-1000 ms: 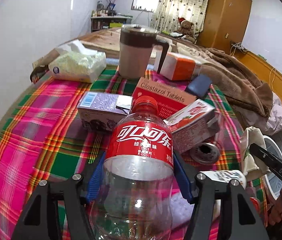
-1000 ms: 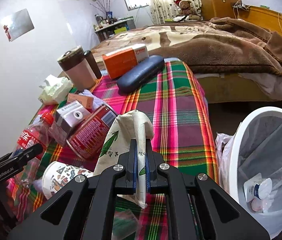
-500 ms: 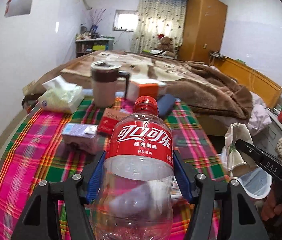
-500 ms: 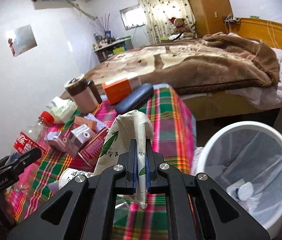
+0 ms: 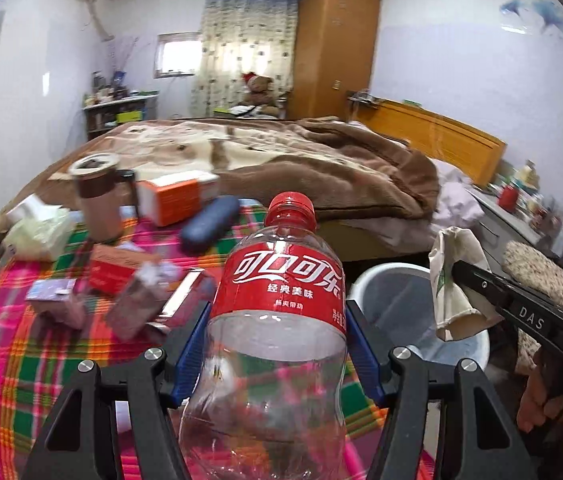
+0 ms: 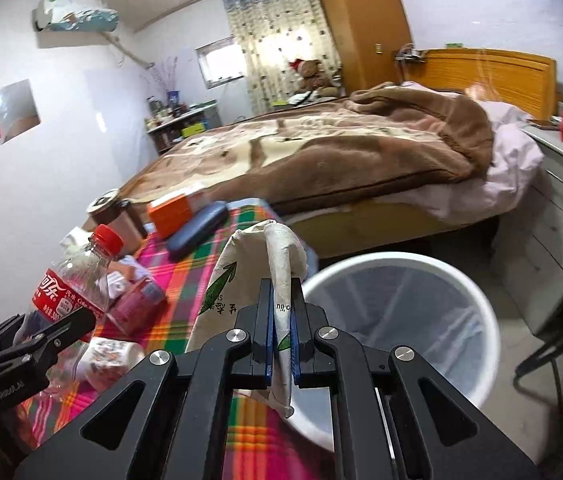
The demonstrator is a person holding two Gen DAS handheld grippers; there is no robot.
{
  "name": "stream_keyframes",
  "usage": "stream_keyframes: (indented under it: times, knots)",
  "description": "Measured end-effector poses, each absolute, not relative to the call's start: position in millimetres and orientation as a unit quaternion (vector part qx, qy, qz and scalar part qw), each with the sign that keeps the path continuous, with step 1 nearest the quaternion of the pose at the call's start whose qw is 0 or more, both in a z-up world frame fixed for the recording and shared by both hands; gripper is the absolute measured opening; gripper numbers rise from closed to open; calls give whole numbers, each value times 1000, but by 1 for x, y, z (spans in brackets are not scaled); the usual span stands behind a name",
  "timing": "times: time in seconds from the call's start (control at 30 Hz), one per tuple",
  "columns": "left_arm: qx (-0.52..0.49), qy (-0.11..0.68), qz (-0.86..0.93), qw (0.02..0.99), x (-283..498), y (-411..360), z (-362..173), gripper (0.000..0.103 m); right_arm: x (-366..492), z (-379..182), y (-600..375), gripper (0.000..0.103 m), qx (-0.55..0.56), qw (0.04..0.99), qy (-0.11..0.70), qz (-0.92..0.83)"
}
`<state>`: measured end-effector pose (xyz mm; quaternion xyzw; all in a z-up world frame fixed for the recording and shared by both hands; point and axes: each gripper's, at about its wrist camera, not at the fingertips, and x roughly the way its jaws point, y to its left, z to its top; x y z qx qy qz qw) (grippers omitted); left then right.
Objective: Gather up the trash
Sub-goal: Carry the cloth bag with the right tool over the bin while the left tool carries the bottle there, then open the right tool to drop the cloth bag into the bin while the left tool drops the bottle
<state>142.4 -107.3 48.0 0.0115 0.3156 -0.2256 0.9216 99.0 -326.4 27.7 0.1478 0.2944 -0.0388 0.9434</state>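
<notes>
My left gripper (image 5: pixel 277 344) is shut on an empty clear cola bottle (image 5: pixel 281 320) with a red label and red cap, held above the plaid table. The same bottle (image 6: pixel 69 284) shows at the left of the right wrist view. My right gripper (image 6: pixel 280 320) is shut on a crumpled beige paper bag (image 6: pixel 241 280) with green leaf print; the bag (image 5: pixel 453 280) hangs over the white trash bin (image 5: pixel 393 304). The bin (image 6: pixel 401 320) stands on the floor just right of the table and is lined with a clear bag.
The plaid table (image 5: pixel 13 340) holds small cartons (image 5: pixel 53 304), a red box (image 5: pixel 113 272), a tissue pack (image 5: pixel 37 232), a brown mug (image 5: pixel 97 196), an orange box (image 5: pixel 177 196), a blue case (image 5: pixel 209 222) and a printed cup (image 6: pixel 109 356). A bed (image 6: pixel 341 148) lies behind, drawers (image 6: pixel 553 216) at right.
Both grippers have risen and swung right, carrying the bottle and the paper bag from over the table toward the bin. The bin now fills more of both views.
</notes>
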Motion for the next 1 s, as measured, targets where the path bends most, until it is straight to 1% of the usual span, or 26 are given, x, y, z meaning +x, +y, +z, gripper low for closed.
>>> stream_keyframes:
  times: [0.47, 0.8, 0.9, 0.93, 1.0]
  knots:
    - [43, 340, -299, 890, 132, -210, 24, 64, 87, -1, -384, 6, 151, 925, 332, -104]
    - [65, 363, -310, 876, 139, -247, -1, 65, 90, -23, -403, 7, 147, 911, 367, -117]
    - [58, 367, -318, 872, 143, -249, -4, 65, 93, -28, -407, 10, 146, 908, 376, -115]
    - [58, 363, -318, 874, 144, -249, -4, 65, 94, -30, -408, 10, 145, 907, 378, -117]
    - [53, 363, -317, 875, 146, -248, -4, 71, 95, -32, -409, 10, 147, 905, 383, -116]
